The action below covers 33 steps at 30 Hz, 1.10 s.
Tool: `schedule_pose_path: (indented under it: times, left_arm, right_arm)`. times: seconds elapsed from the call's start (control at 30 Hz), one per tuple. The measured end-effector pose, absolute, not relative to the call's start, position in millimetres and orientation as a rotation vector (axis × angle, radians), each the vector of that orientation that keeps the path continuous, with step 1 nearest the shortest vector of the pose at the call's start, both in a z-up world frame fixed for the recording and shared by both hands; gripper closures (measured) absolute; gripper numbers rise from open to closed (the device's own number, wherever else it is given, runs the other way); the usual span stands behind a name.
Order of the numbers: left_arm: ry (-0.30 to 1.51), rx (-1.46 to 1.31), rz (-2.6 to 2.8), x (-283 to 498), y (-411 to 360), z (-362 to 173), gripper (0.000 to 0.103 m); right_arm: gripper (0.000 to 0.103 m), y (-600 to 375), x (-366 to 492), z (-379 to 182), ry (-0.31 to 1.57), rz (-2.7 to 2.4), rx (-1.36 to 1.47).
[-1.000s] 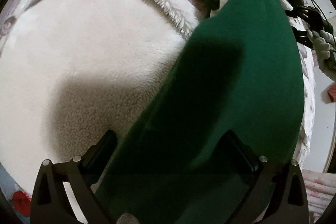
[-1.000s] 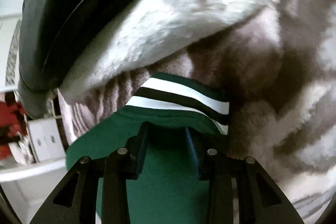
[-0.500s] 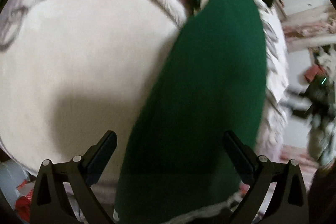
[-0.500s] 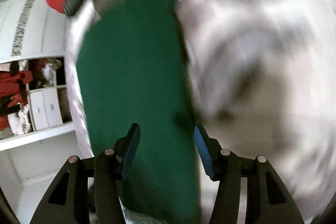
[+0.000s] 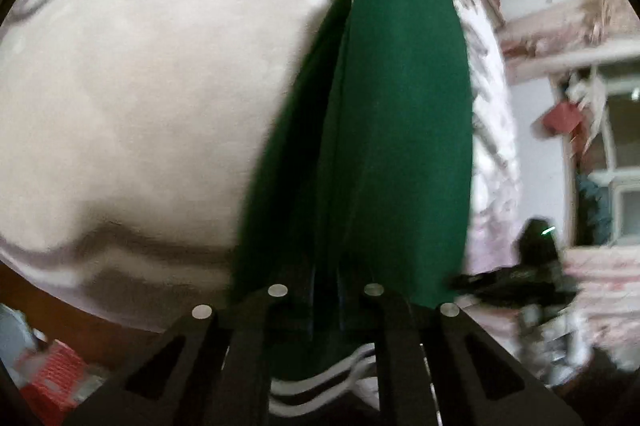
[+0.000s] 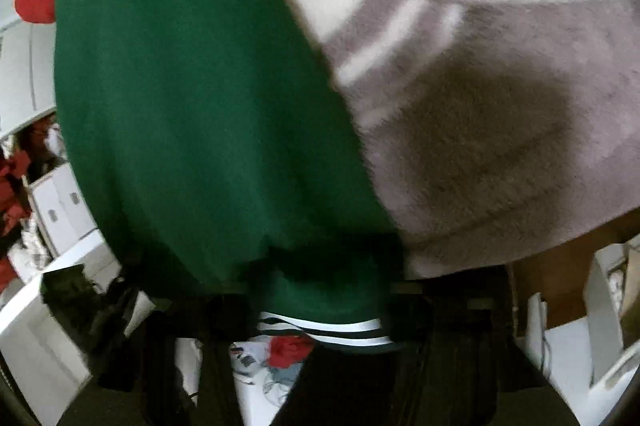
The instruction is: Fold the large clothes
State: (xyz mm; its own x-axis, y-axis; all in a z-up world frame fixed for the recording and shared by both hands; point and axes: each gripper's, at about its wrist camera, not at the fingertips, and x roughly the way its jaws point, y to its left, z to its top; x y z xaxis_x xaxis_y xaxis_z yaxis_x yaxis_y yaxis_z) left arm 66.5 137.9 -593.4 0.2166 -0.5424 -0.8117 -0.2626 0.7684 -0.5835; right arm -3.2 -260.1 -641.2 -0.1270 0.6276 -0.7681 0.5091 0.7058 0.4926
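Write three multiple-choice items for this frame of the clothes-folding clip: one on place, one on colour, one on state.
1. Where does the green garment lie?
A. on a patterned fleece blanket
B. on a bare wooden floor
C. on a hanger

2. What colour are the stripes on the garment's ribbed hem?
A. red and yellow
B. white and dark
C. blue and orange

3. How is the left gripper?
A. wide open, away from the cloth
B. shut on the green garment
C. holding a red box

Answers:
1. A: the blanket, grey-mauve with pale swirls, spreads beside and under the green cloth in both views.
2. B: white bands alternate with dark ones along the hem in the right wrist view.
3. B: in the left wrist view the fingers stand close together with green fabric bunched between them.
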Motion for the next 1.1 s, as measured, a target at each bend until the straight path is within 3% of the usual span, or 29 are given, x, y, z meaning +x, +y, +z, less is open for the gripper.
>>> schedule_pose_path:
  times: [0.17,0.27,0.33,0.37,0.4,0.57,0.8,0.83,0.87,0.9,0.93,0.97,1.0,1.03,1.1]
  left_arm:
    - [1.412,-0.752,-0.235,69.1,143.4,-611.7,0.095]
    - [1.419,-0.755,-0.261,67.3,146.7,-598.4,0.086]
    - [1.416,-0.812,-0.283,58.8,151.4,-602.3,0.065]
    - [1.426,-0.830,-0.280,53.8,154.0,-609.7,0.038]
    - [1.432,-0.854,-0.273,48.5,155.0,-617.6,0.034]
    - [1.500,-1.015,-0.372,33.7,142.6,-668.0,0.034]
    - [1.453,-0.964,-0.357,37.5,125.8,-663.0,0.033]
    - [1.440,-0.958,-0.347,35.5,125.1,-657.2,0.036]
    - [1.428,-0.946,-0.342,33.0,124.6,-650.8,0.052]
    - [1.416,-0.934,-0.345,31.9,123.7,-643.1,0.065]
    - [1.401,-0.952,-0.360,33.7,121.2,-637.6,0.071]
    - [1.384,-0.968,-0.365,35.3,117.8,-631.3,0.075]
    - [1.367,-0.971,-0.362,35.7,117.5,-619.2,0.077]
    - [1.349,-0.986,-0.370,36.2,118.0,-608.0,0.078]
    - [1.311,-1.028,-0.374,38.0,121.1,-587.5,0.079]
  right_arm:
    - [0.086,-265.8,-12.5,-639.0,1.775,0.177,0.819]
    - [0.076,-276.3,-16.1,-635.0,1.777,0.212,0.855]
    - [0.051,-306.8,-15.4,-629.5,1.743,0.230,0.892]
    - [0.047,-322.9,-19.8,-628.2,1.729,0.227,0.898]
    - [0.046,-328.7,-24.5,-630.3,1.727,0.231,0.901]
    - [0.040,-323.5,-43.5,-676.0,1.736,0.382,1.055]
    - [0.031,-324.0,-33.7,-718.5,1.670,0.564,1.151]
    - [0.031,-324.2,-33.8,-719.0,1.676,0.578,1.159]
    - [0.032,-319.6,-33.7,-718.7,1.676,0.579,1.155]
    - [0.038,-320.9,-34.4,-716.1,1.676,0.569,1.148]
    - [0.051,-318.4,-34.8,-713.9,1.676,0.571,1.149]
    - [0.057,-317.3,-35.6,-707.5,1.670,0.580,1.147]
    - [0.070,-310.9,-37.0,-705.2,1.658,0.587,1.152]
    - [0.075,-312.3,-38.8,-693.3,1.630,0.597,1.170]
    - [0.078,-303.0,-48.3,-680.0,1.605,0.596,1.169]
